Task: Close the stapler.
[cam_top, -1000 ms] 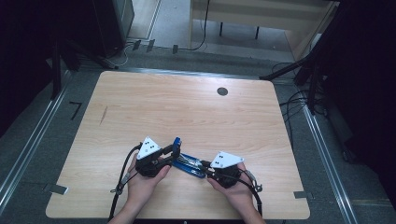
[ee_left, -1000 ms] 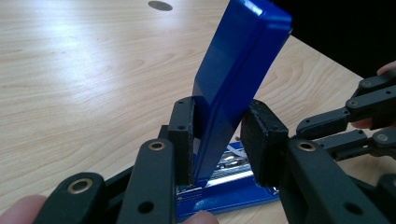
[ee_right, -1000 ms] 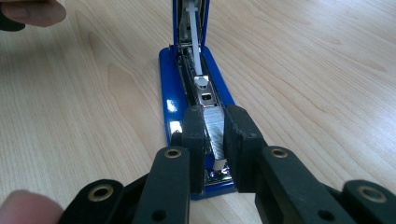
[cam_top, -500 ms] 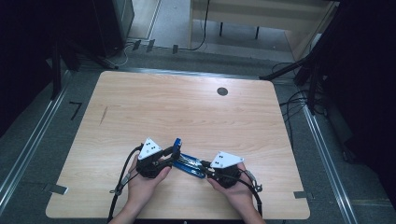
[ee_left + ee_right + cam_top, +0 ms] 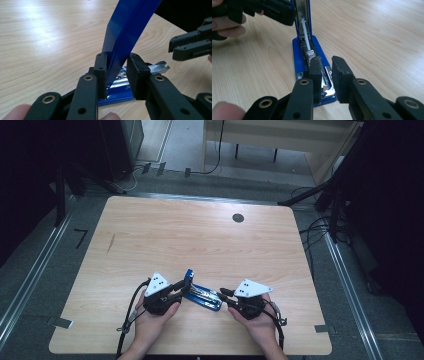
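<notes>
Two tongs: both mine, at one blue stapler [image 5: 202, 292].
Stapler: near the worktop [image 5: 200, 240] front edge, lid [image 5: 127, 30] swung upright.
Left tongs [image 5: 116, 75]: clenched on lid.
Right tongs [image 5: 325, 75]: parted, straddling the magazine [image 5: 324, 82].

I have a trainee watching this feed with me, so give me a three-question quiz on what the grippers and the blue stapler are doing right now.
1. True or false: the blue stapler lies closed flat on the table.
2. Which gripper holds the stapler's raised top cover? A) left gripper B) right gripper C) neither
3. Fill in: the right gripper has its jaws around the stapler's metal ____.

Key:
1. False. The cover is swung up while the base stays on the wood.
2. A. The left gripper has its jaws on either side of the blue cover.
3. Magazine: the metal staple channel at the base's near end.
</notes>
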`<state>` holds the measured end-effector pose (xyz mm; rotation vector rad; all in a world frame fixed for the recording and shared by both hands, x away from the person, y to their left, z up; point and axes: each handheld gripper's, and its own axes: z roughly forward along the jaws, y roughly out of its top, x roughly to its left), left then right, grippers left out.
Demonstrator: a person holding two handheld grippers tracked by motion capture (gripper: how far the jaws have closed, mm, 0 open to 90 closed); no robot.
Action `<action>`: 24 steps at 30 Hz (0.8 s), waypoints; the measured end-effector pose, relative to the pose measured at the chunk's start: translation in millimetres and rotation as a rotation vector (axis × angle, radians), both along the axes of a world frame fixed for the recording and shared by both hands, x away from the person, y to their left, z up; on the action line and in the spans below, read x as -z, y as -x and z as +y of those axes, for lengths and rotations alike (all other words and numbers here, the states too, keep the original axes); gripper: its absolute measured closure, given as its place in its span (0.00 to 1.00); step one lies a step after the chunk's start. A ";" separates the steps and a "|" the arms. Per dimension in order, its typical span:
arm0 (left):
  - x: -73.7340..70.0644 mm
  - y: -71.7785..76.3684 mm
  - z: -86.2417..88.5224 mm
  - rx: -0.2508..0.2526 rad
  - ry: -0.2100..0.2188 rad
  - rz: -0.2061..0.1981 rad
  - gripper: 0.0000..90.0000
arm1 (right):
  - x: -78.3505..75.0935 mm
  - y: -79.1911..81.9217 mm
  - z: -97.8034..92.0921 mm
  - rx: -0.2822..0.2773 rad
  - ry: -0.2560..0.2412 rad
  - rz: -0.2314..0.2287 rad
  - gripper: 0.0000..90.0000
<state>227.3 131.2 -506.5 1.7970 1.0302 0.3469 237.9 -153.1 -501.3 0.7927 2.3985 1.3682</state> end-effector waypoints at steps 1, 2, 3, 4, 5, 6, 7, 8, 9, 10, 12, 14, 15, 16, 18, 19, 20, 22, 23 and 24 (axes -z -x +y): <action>0.2 0.5 0.2 -0.001 -0.001 -0.002 0.81 | -0.9 0.0 -1.3 0.008 -0.011 0.004 0.88; 0.3 1.1 0.6 -0.001 -0.005 -0.003 0.81 | -0.9 0.0 -1.3 0.008 -0.011 0.004 0.88; 0.4 1.7 0.7 -0.002 -0.006 -0.002 0.81 | -1.6 -0.1 -2.3 0.008 -0.011 0.006 0.88; 0.8 2.8 0.9 -0.002 -0.006 -0.004 0.82 | -2.8 -0.3 -4.1 0.014 -0.015 0.003 0.88; 1.1 3.1 1.1 0.000 -0.007 -0.006 0.82 | -3.4 -0.6 -4.9 0.017 -0.018 0.001 0.88; 1.1 3.1 1.1 0.000 -0.007 -0.006 0.82 | -3.4 -0.6 -4.9 0.017 -0.018 0.001 0.88; 1.3 3.6 1.3 0.001 -0.009 -0.005 0.82 | -4.2 -0.8 -5.7 0.019 -0.018 0.000 0.88; 1.4 3.9 1.6 0.002 -0.013 -0.004 0.82 | -5.1 -0.9 -6.5 0.022 -0.021 -0.002 0.88; 1.4 4.4 2.0 -0.001 -0.018 -0.003 0.87 | -6.3 -1.3 -8.1 0.026 -0.024 -0.004 0.88; 1.6 4.5 2.5 -0.002 -0.015 -0.001 0.87 | -6.3 -1.3 -8.1 0.026 -0.024 -0.004 0.88; 2.0 4.4 3.7 -0.006 -0.016 -0.002 0.90 | -6.6 -1.4 -8.9 0.028 -0.027 -0.004 0.88; 2.0 4.1 5.1 -0.003 -0.018 0.001 0.93 | -6.4 -1.5 -9.8 0.031 -0.024 -0.005 0.89; 2.1 4.0 5.4 -0.004 -0.018 0.003 0.95 | -6.4 -1.7 -10.1 0.031 -0.023 -0.007 0.88; 2.2 4.0 5.7 -0.004 -0.022 0.004 0.95 | -6.5 -1.9 -10.7 0.033 -0.023 -0.010 0.88; 2.5 4.0 7.1 -0.007 -0.026 0.004 0.96 | -6.7 -1.9 -11.4 0.035 -0.025 -0.009 0.88; 2.9 3.8 8.7 -0.012 -0.025 0.003 0.96 | -7.4 -2.0 -14.1 0.042 -0.026 -0.009 0.88; 2.8 3.8 9.9 -0.016 -0.026 0.006 0.96 | -7.4 -2.0 -14.1 0.042 -0.026 -0.009 0.88; 2.5 3.9 12.4 -0.020 -0.031 0.008 1.00 | -7.7 -2.0 -17.3 0.048 -0.028 -0.008 0.88; 2.4 4.0 13.0 -0.017 -0.030 0.007 1.00 | -7.7 -2.0 -18.5 0.050 -0.030 -0.009 0.88; 2.3 4.4 13.0 -0.013 -0.031 0.008 1.00 | -7.9 -2.1 -20.2 0.054 -0.029 -0.011 0.88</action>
